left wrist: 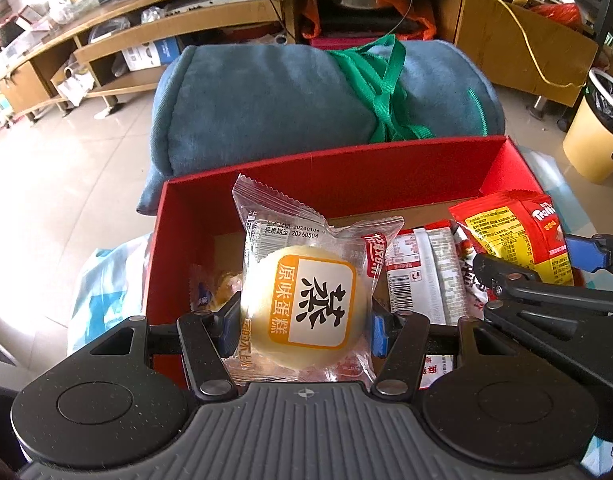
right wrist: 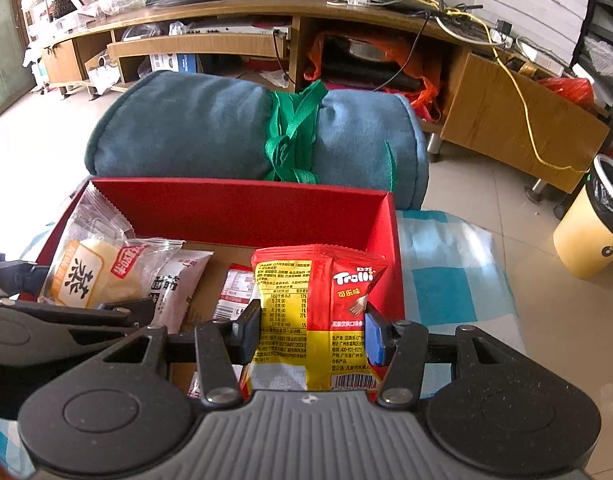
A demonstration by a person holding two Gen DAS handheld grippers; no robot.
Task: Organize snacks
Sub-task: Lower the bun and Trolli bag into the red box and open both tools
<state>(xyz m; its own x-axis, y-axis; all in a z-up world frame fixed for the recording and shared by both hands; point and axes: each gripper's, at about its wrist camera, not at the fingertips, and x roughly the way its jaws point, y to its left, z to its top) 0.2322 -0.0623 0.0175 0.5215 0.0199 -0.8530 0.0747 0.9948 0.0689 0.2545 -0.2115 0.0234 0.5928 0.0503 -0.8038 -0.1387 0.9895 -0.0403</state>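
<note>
My left gripper (left wrist: 304,320) is shut on a clear-wrapped round yellow cake (left wrist: 306,300) and holds it over the left part of an open red box (left wrist: 346,172). My right gripper (right wrist: 312,330) is shut on a red and yellow Trolli gummy packet (right wrist: 318,304), held over the right side of the same red box (right wrist: 242,204). The cake also shows at the left of the right wrist view (right wrist: 86,276), and the Trolli packet at the right of the left wrist view (left wrist: 514,232). Several other snack packets (left wrist: 422,272) lie in the box.
A rolled blue blanket (left wrist: 286,100) tied with green straps lies just behind the box. A blue checked cloth (right wrist: 454,264) lies under the box. A yellow waste bin (right wrist: 594,220) stands on the floor at right. A wooden TV cabinet (right wrist: 266,20) runs along the back.
</note>
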